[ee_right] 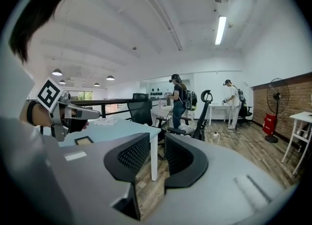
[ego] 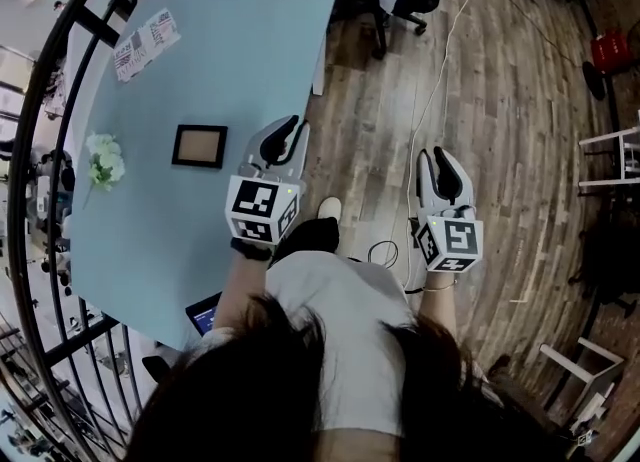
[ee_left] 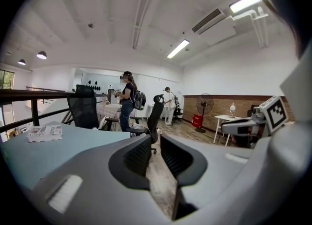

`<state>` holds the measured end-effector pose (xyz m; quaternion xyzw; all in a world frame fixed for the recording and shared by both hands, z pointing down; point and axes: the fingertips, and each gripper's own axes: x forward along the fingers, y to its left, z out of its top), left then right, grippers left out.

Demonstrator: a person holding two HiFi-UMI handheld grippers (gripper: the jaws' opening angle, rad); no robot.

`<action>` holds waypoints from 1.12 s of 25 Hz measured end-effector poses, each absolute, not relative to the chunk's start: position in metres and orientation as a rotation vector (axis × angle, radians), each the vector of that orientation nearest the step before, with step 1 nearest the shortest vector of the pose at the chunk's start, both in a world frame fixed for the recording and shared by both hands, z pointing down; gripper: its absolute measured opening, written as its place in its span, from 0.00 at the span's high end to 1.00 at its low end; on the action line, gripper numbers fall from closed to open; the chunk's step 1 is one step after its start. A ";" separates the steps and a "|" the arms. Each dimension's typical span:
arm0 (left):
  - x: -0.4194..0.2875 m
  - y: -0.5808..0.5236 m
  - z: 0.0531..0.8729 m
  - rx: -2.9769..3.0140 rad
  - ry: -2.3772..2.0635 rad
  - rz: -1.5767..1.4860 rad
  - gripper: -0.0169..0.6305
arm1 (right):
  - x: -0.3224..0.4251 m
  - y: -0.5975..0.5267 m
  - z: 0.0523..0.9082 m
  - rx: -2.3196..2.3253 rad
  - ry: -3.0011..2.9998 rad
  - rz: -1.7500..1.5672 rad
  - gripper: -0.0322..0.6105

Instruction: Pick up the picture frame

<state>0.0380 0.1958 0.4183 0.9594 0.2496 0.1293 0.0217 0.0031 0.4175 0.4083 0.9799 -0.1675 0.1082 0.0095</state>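
**Picture frame** (ego: 199, 146): small, dark-rimmed, lying flat mid-worktop (ego: 250, 60), just left of the left claw (ego: 290, 128).
Handling (judged): light, stiff, possibly glazed, so fragile. Pinch one rim rail at an edge.
**Left claw:** jaws narrowly apart, empty, touching nothing.
**Right claw** (ego: 437, 155): narrowly apart, empty, over the floor, well right of the frame.

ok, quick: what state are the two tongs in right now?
Left tongs: open a little, holding nothing.
Right tongs: open a little, holding nothing.
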 end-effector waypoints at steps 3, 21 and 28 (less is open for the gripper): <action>0.058 0.178 0.421 2.974 0.725 0.408 0.88 | 0.030 0.402 0.411 3.044 -0.554 0.371 0.84; 0.074 0.009 0.440 2.933 -0.037 0.410 0.88 | 0.167 0.226 0.413 2.751 -1.212 0.401 0.82; 0.059 -0.067 0.446 2.836 -0.474 0.345 0.86 | 0.201 0.114 0.416 2.495 -1.648 0.386 0.81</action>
